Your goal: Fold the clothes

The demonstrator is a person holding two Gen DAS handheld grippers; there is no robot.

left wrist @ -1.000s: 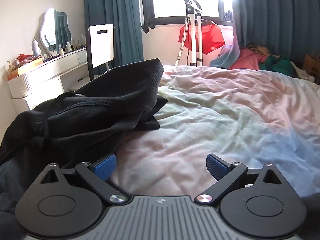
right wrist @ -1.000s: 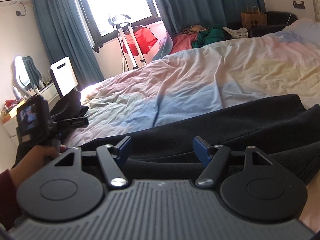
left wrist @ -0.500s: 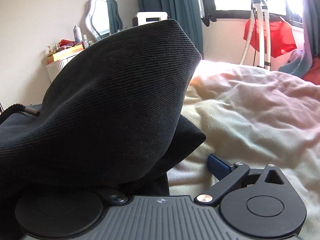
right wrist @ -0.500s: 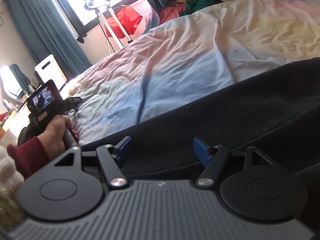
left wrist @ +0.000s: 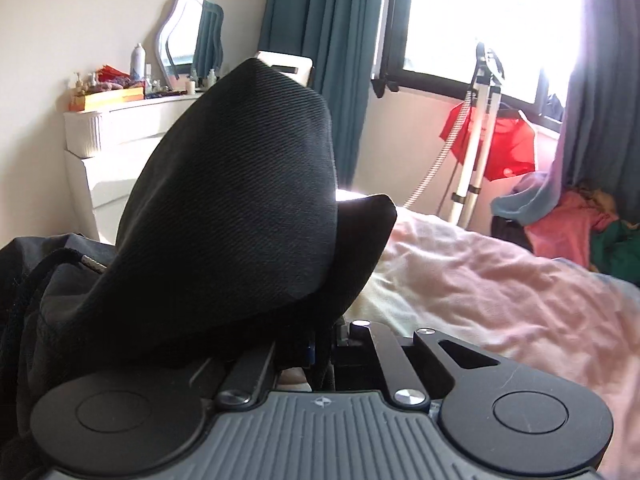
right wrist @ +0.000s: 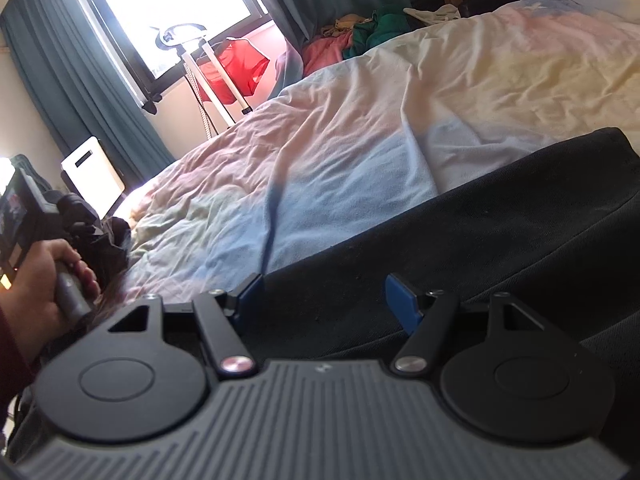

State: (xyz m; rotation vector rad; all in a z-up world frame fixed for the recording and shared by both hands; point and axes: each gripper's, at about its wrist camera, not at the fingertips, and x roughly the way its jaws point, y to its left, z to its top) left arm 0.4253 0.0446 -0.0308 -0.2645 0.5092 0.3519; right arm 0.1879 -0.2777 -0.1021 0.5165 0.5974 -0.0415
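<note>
On the bed point(right wrist: 360, 128), left hand-held gripper point(left wrist: 316, 354) pinches black garment point(left wrist: 240, 208); right hand-held gripper point(right wrist: 324, 300) spread above it.

Both grippers: black linkage arms, silver pivot screws, ribbed grey housings, round black discs. Right gripper point(right wrist: 328, 300) carries blue fingertip pads point(right wrist: 402, 304). Left hand point(right wrist: 38, 280): bare skin, maroon sleeve.

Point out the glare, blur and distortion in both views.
Left wrist view: the window is blown out white, the black garment backlit and nearly detailless, the curtains bowed by fisheye. Right wrist view: its window is also blown out, the left hand blurred at the frame edge, the bed curved.
</note>
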